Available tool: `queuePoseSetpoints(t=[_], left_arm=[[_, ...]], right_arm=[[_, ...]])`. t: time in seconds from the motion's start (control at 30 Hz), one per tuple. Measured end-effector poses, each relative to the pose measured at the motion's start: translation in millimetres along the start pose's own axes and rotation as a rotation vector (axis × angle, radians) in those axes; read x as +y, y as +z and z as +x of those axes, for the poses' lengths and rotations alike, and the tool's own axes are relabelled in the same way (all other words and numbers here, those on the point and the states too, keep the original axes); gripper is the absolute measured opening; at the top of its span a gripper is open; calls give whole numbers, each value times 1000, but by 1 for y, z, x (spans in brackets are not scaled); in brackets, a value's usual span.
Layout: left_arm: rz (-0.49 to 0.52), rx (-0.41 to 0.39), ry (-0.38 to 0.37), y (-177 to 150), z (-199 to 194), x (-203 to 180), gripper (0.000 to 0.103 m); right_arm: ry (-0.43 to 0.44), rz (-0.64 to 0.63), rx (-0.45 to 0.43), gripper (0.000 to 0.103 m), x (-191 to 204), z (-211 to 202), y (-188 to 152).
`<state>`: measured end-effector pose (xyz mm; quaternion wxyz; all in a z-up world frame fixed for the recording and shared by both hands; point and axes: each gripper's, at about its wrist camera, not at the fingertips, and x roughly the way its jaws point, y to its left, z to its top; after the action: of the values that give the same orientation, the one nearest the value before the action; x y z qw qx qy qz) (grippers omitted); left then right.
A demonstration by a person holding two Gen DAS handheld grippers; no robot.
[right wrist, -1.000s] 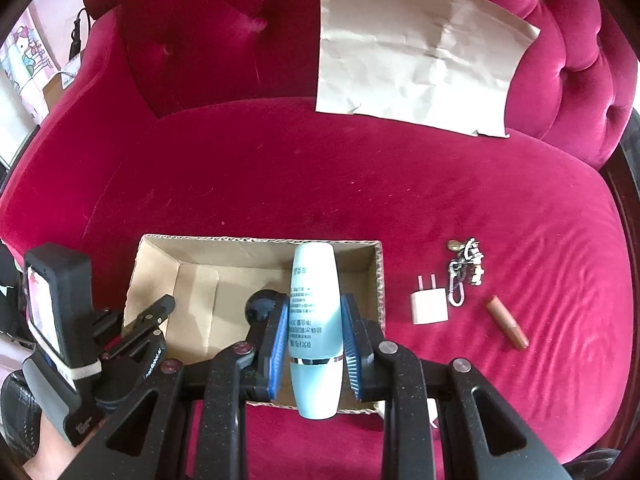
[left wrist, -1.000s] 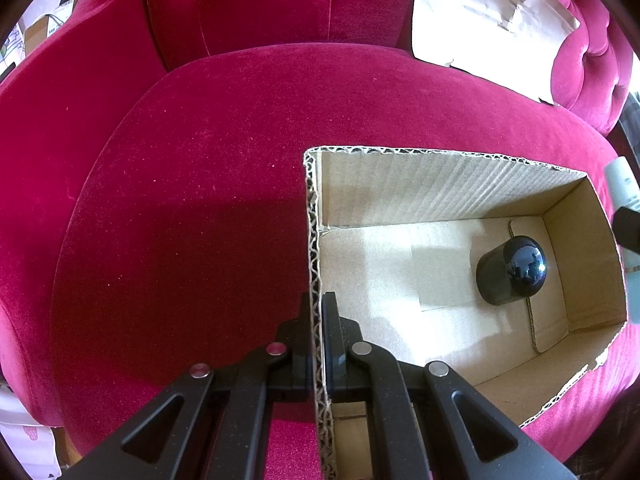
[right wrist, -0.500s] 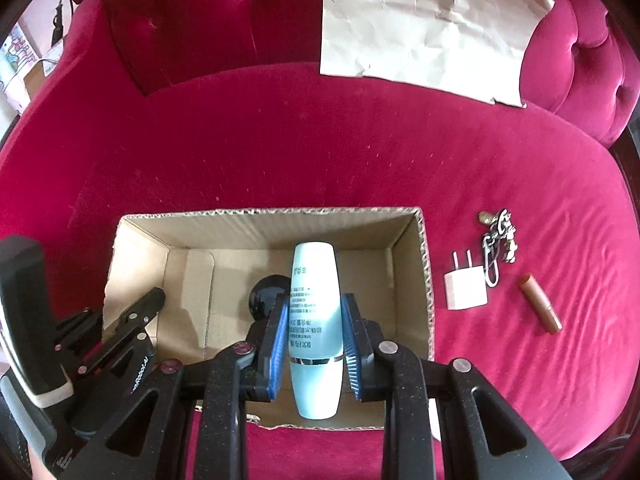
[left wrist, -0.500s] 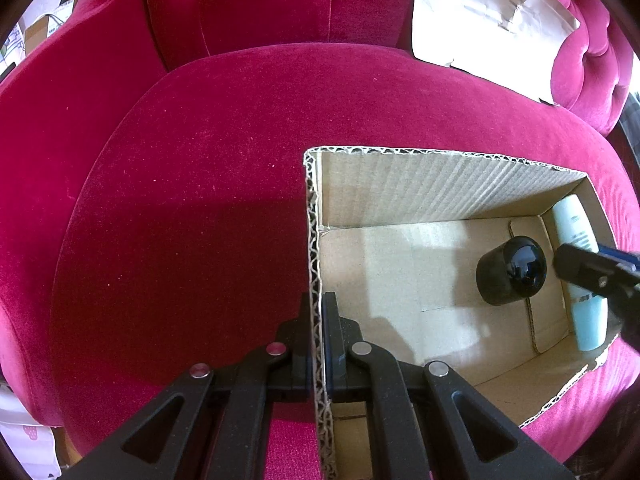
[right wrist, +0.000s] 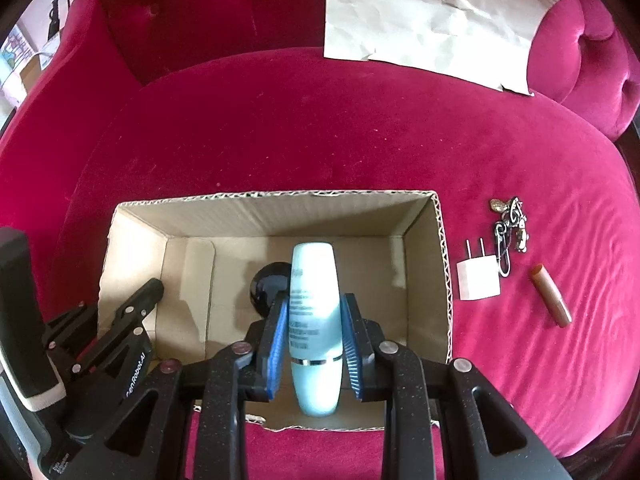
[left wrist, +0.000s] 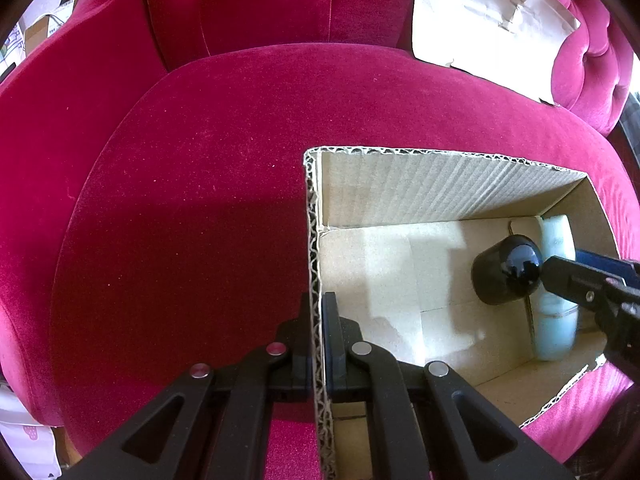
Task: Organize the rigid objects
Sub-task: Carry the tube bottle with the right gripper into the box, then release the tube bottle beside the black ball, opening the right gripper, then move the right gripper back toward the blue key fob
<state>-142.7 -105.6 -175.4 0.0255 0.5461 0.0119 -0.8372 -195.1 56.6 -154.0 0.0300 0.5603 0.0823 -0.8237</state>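
The left gripper is clamped on the left wall of the cardboard box. The right gripper has parted slightly around the pale blue bottle, which lies inside the box beside the black jar, near the right wall.

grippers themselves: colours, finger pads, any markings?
Both are black plastic linkage arms with round silver pivot pins. The right gripper has ribbed blue pads. The left gripper carries white lettering on one arm in the right wrist view, plus a black handle with a white band. No cables or sleeves visible.
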Motion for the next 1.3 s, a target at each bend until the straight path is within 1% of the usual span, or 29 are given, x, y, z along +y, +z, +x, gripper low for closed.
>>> queuePoseSetpoints(t=[0.03, 0.07, 0.1, 0.17, 0.2, 0.27, 0.37, 0.47, 0.67, 0.9, 1.3], left_arm=[[1, -1, 0, 0, 0, 0, 4], [0, 0, -1, 0, 0, 0, 4], [0, -1, -1, 0, 0, 0, 4], [2, -1, 1, 0, 1, -2, 4], [2, -1, 1, 0, 1, -2, 4], [2, -1, 1, 1, 2, -2, 4], [2, -1, 1, 1, 2, -2, 4], [3, -1, 1, 1, 2, -2, 4], [2, -1, 1, 1, 2, -2, 4], [2, -1, 2, 1, 1, -2, 4], [2, -1, 1, 1, 2, -2, 4]], right_arm=[[-7, -11, -6, 45, 1, -1, -1], [-13, -18, -19, 53, 2, -4, -2], [-17, -20, -27, 56, 2, -5, -2], [-19, -21, -42, 76, 2, -8, -2], [-15, -20, -54, 79, 2, -10, -1], [-20, -22, -78, 93, 2, -14, -1], [-29, -25, -102, 103, 3, -18, 1], [-47, -20, -100, 103, 3, -17, 2], [-45, -22, -88, 103, 3, -15, 0], [-58, -44, -105, 103, -4, -29, -5], [-93, -5, -134, 103, -45, -62, -8]])
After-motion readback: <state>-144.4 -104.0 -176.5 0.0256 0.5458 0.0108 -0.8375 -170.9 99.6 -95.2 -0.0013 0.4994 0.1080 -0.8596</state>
